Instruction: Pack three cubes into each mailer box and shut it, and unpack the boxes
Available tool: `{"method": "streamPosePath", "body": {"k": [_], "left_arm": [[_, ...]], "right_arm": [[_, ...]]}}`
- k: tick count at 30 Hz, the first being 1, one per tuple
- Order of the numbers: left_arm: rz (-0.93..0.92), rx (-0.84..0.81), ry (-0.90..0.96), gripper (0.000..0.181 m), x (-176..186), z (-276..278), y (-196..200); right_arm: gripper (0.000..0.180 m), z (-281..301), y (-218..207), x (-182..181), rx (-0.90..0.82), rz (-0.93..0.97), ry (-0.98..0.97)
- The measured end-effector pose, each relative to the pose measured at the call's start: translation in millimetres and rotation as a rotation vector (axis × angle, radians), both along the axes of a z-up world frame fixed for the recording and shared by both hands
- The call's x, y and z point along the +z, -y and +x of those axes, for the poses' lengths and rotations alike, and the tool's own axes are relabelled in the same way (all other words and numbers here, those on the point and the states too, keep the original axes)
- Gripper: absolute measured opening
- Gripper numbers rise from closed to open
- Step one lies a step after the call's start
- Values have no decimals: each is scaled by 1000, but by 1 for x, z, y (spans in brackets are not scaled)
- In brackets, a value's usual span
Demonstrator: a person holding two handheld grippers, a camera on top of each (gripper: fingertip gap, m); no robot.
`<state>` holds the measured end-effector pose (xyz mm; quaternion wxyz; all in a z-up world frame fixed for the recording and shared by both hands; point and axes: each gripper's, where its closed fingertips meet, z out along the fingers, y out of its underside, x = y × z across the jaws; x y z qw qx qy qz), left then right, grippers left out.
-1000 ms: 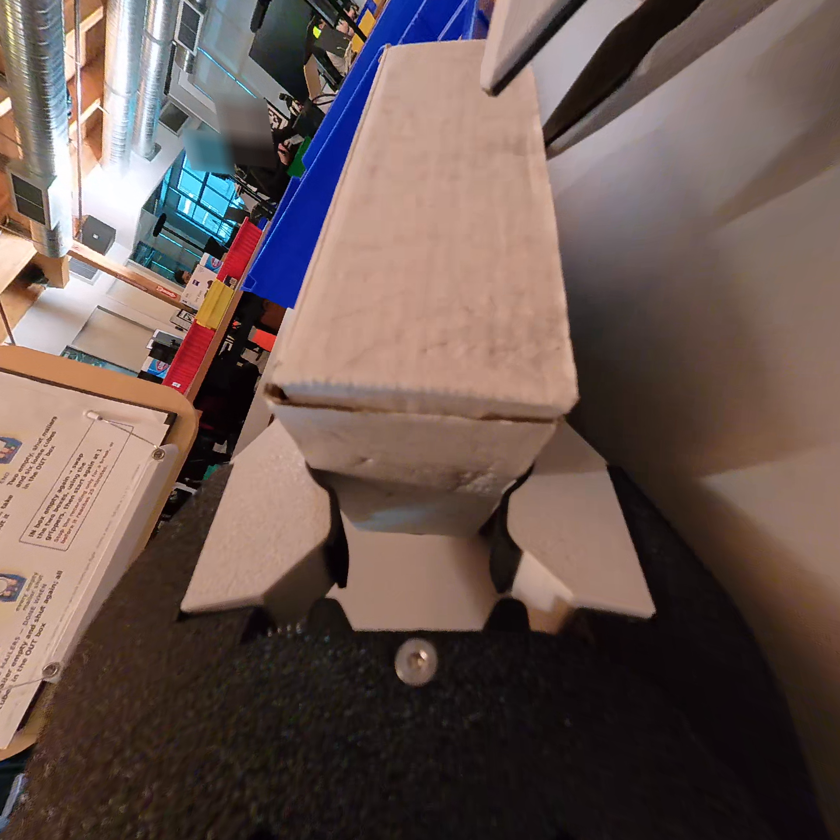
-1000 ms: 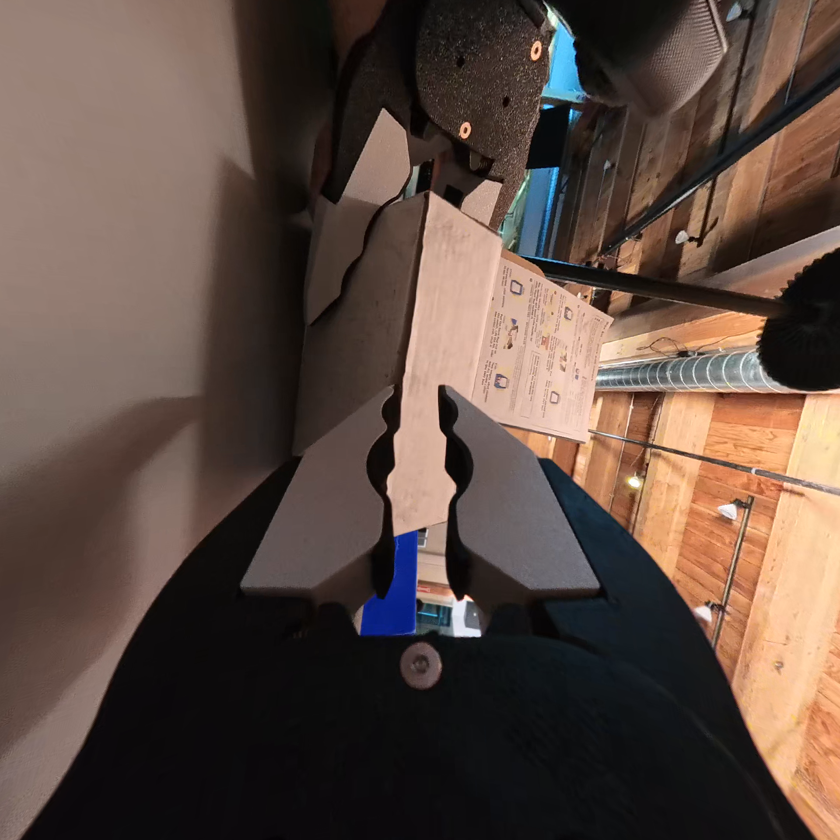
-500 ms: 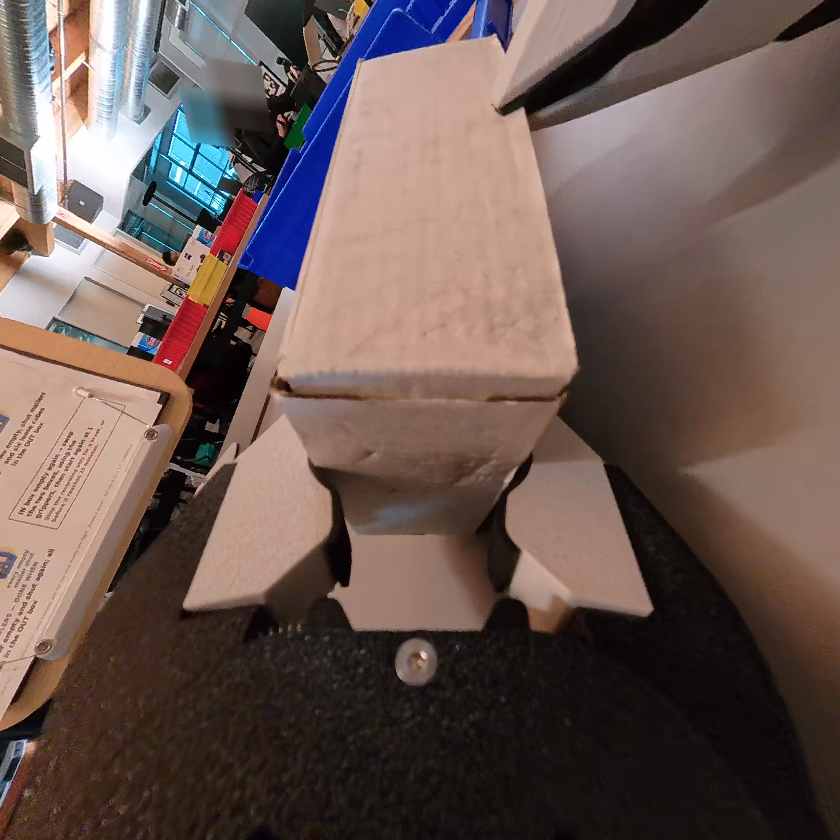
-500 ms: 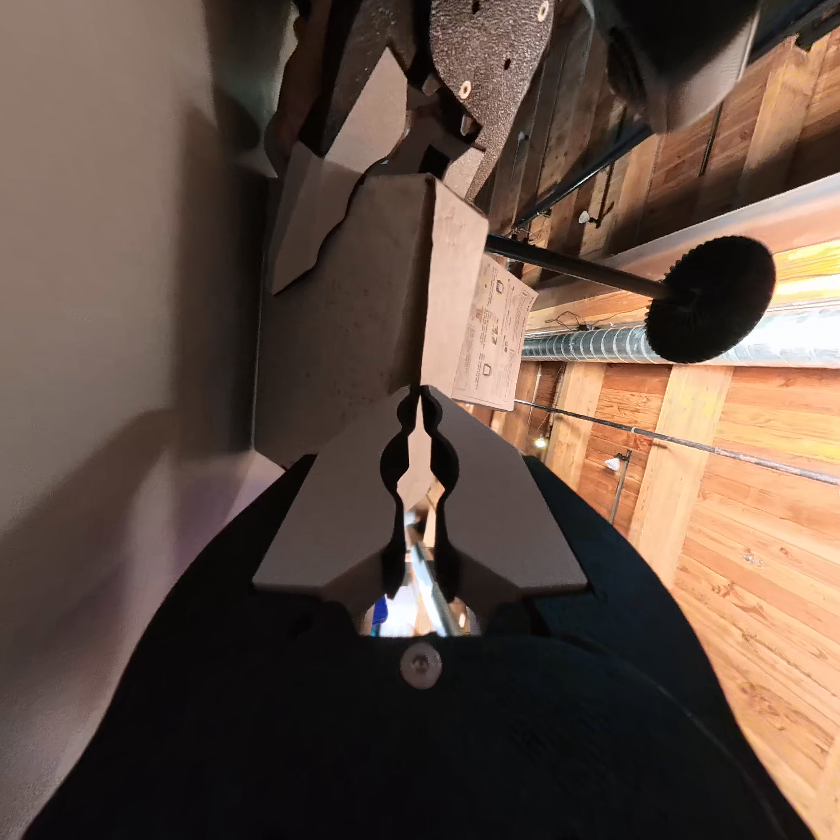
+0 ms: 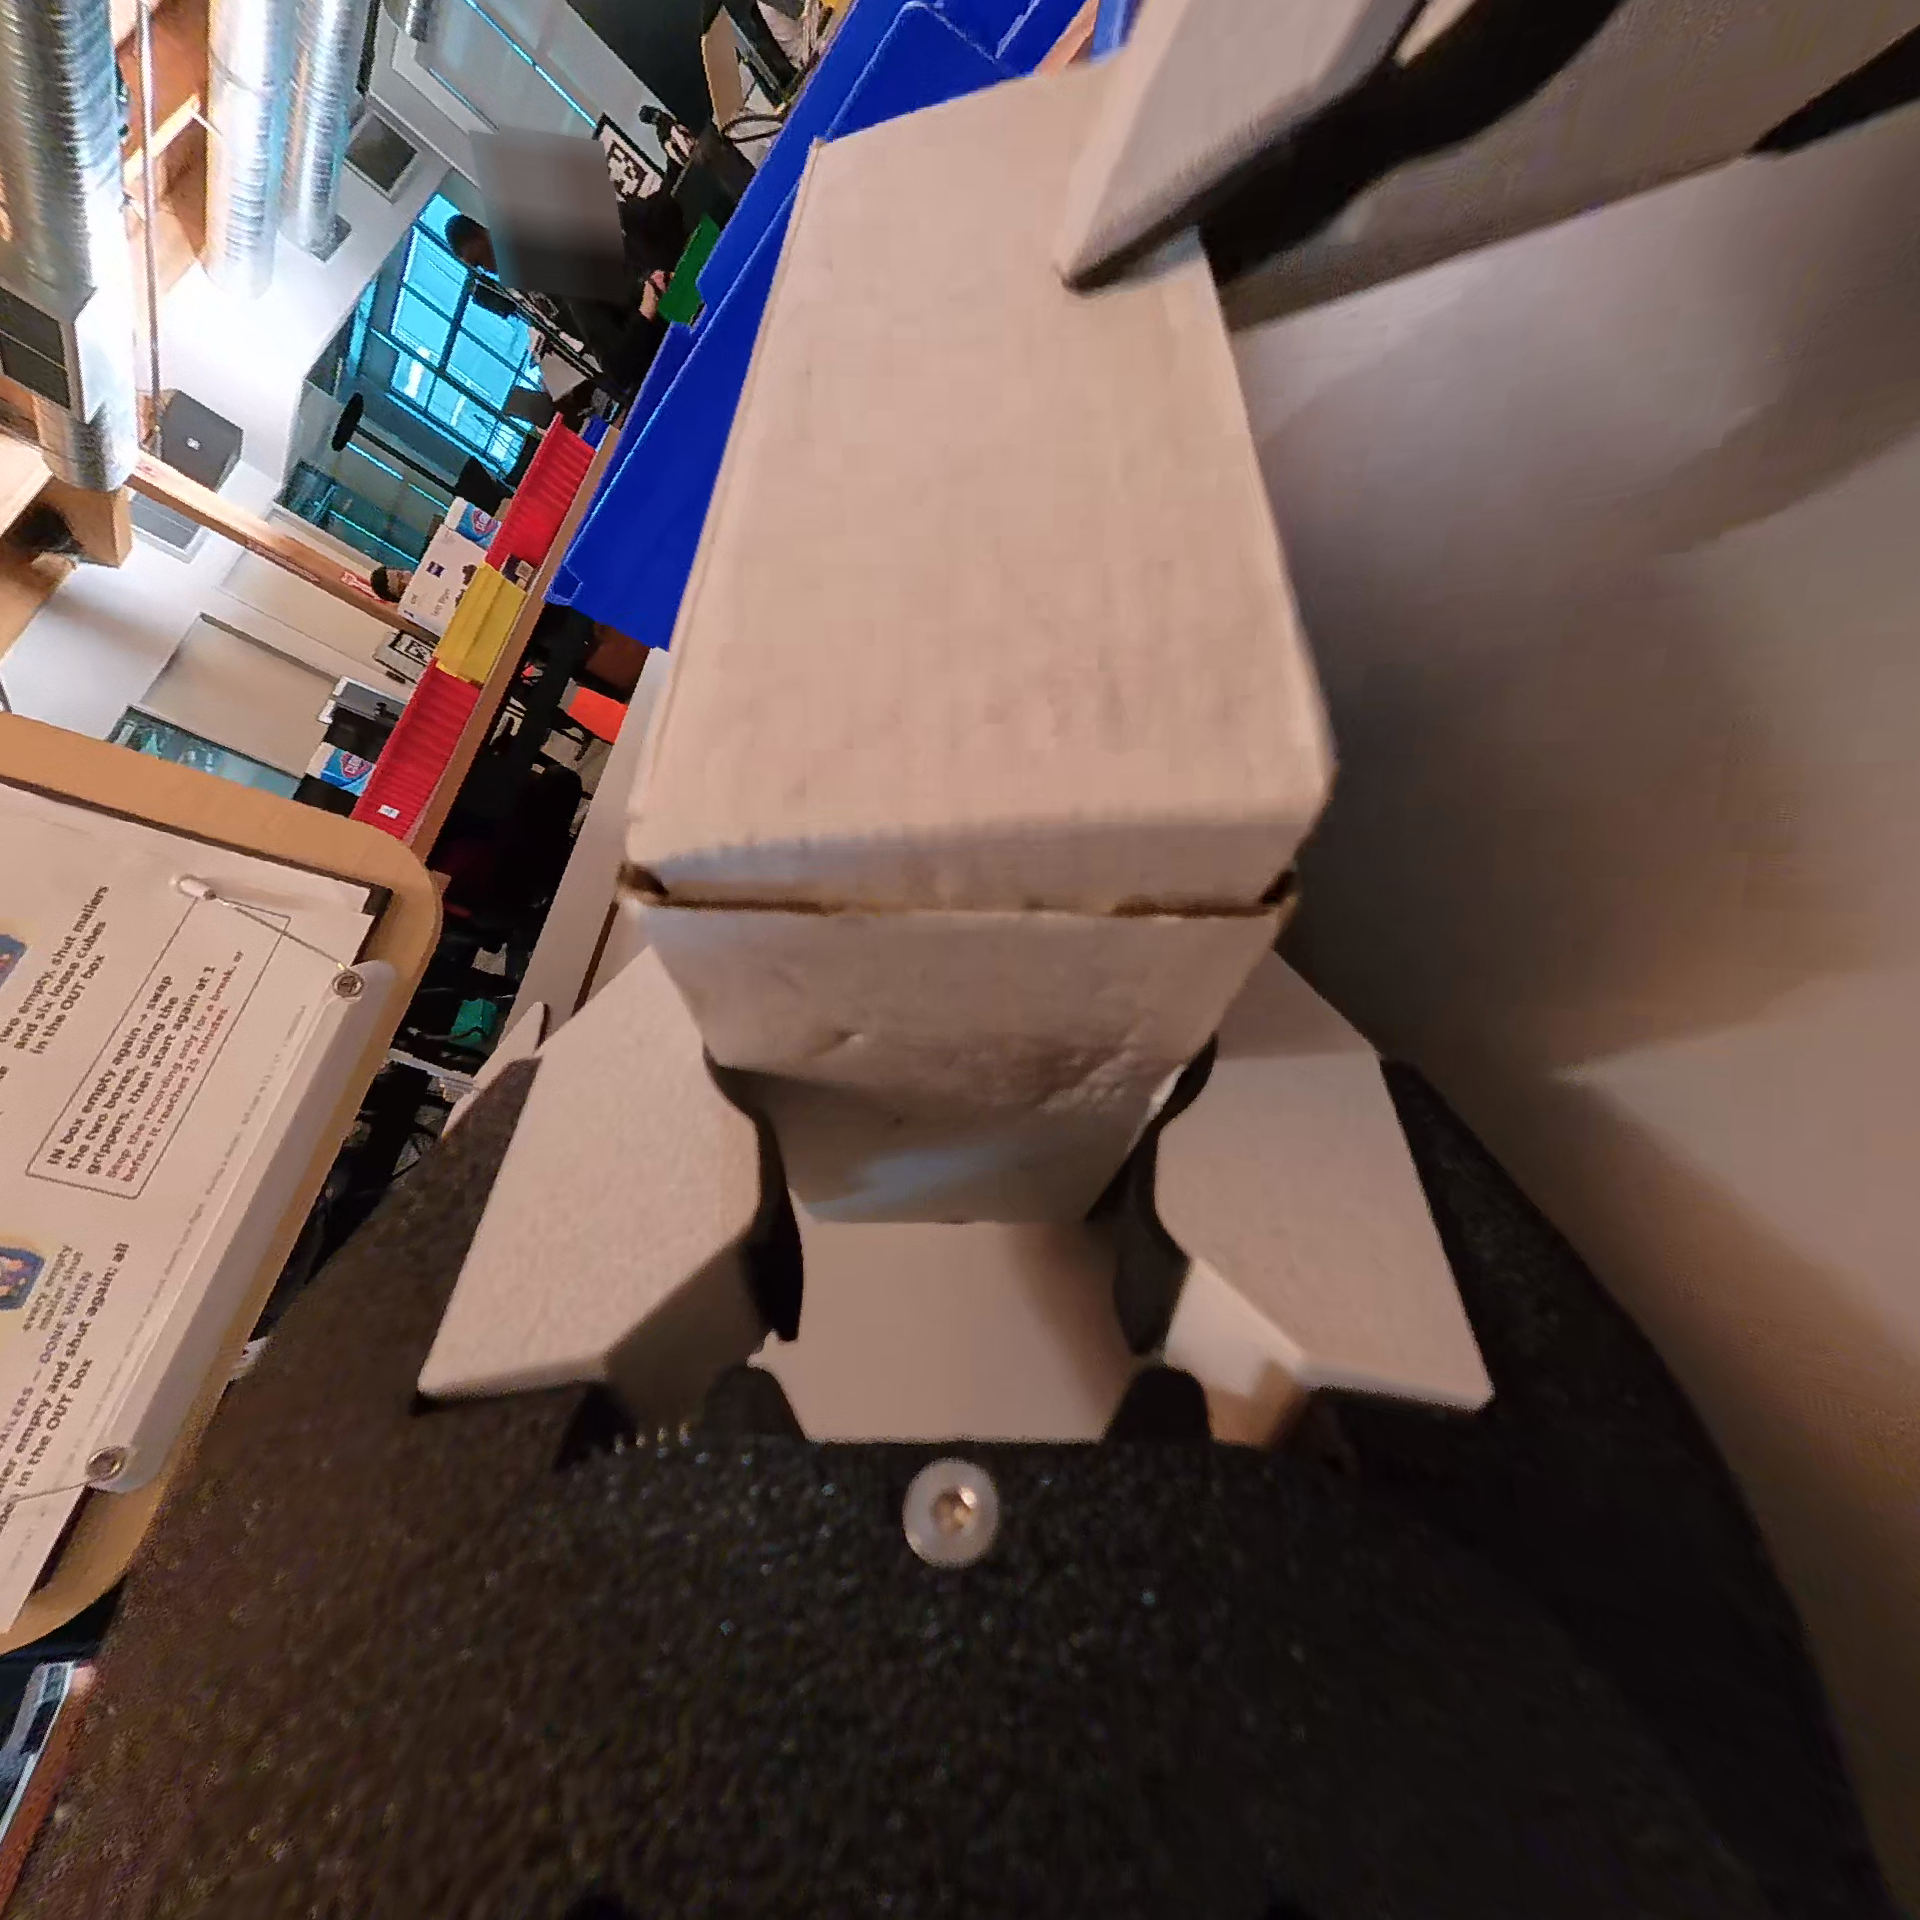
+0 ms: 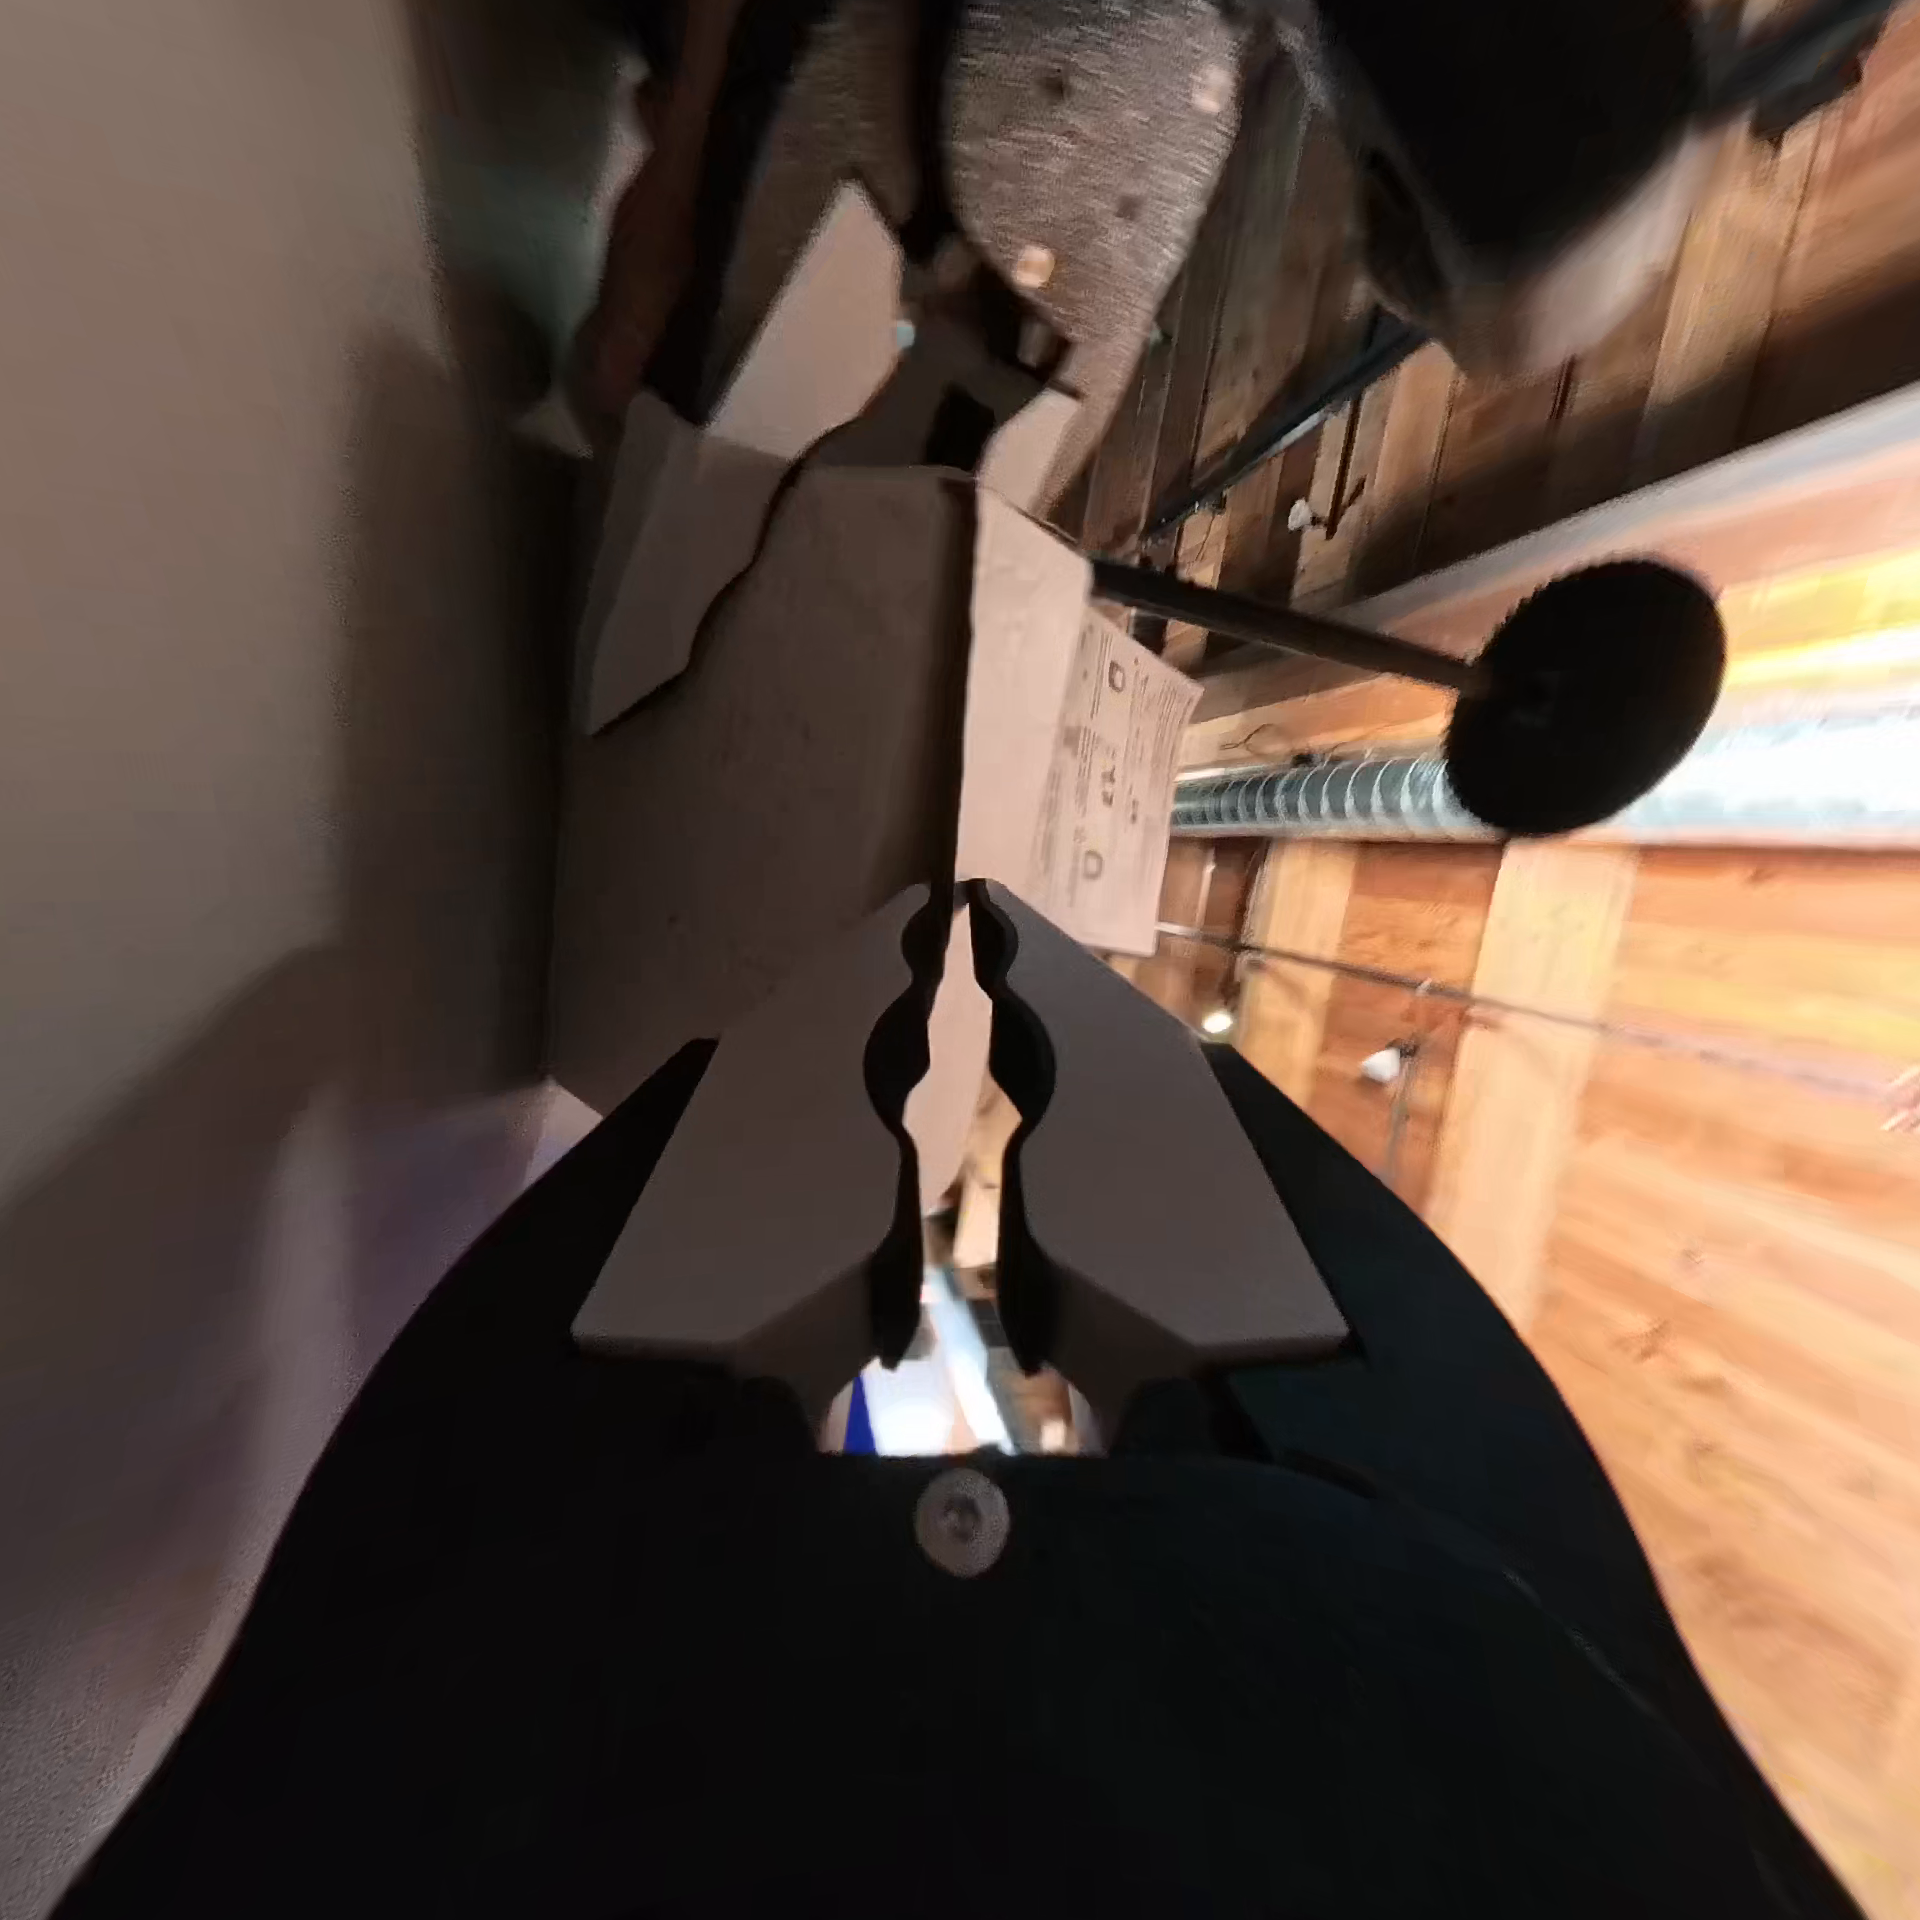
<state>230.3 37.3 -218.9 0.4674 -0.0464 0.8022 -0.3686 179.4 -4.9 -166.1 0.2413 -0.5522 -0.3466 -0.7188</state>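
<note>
A white cardboard mailer box (image 5: 987, 540), lid shut, is held above the grey table (image 5: 1621, 748). My left gripper (image 5: 956, 1049) is shut on its near end, one finger on each side. In the right wrist view the same box (image 6: 769, 727) runs away from me, with the left gripper (image 6: 831, 436) at its far end. My right gripper (image 6: 951, 896) is closed down to a thin gap on the cardboard edge at the box's other end. One of its fingers (image 5: 1174, 135) shows at the top of the left wrist view. No cubes are in view.
A wooden clipboard with a printed sheet (image 5: 156, 1143) stands left of the box; it also shows in the right wrist view (image 6: 1112, 790). Blue bins (image 5: 707, 416) line the table's far side. A black round pad on a rod (image 6: 1579, 707) sticks out before a wooden wall (image 6: 1683, 1195).
My right gripper's fingers closed from open onto the box's end edge. The left gripper kept its hold, and the box shifted a little.
</note>
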Motion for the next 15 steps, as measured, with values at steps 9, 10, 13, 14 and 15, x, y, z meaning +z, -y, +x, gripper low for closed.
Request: {"method": "streamPosePath", "body": {"k": [9, 10, 13, 14, 15], "left_arm": [[31, -9, 40, 72, 0, -1, 2], [44, -23, 57, 72, 0, -2, 3], [72, -58, 99, 72, 1, -5, 6], [74, -68, 107, 72, 1, -6, 6], [82, -78, 116, 71, 1, -7, 6]], "right_arm": [[15, 2, 11, 20, -29, 10, 7], [17, 5, 14, 22, -46, 13, 15], [4, 4, 20, 21, -36, 4, -71], [2, 2, 20, 21, -34, 0, -121], [2, -1, 20, 22, -38, -8, -175]]}}
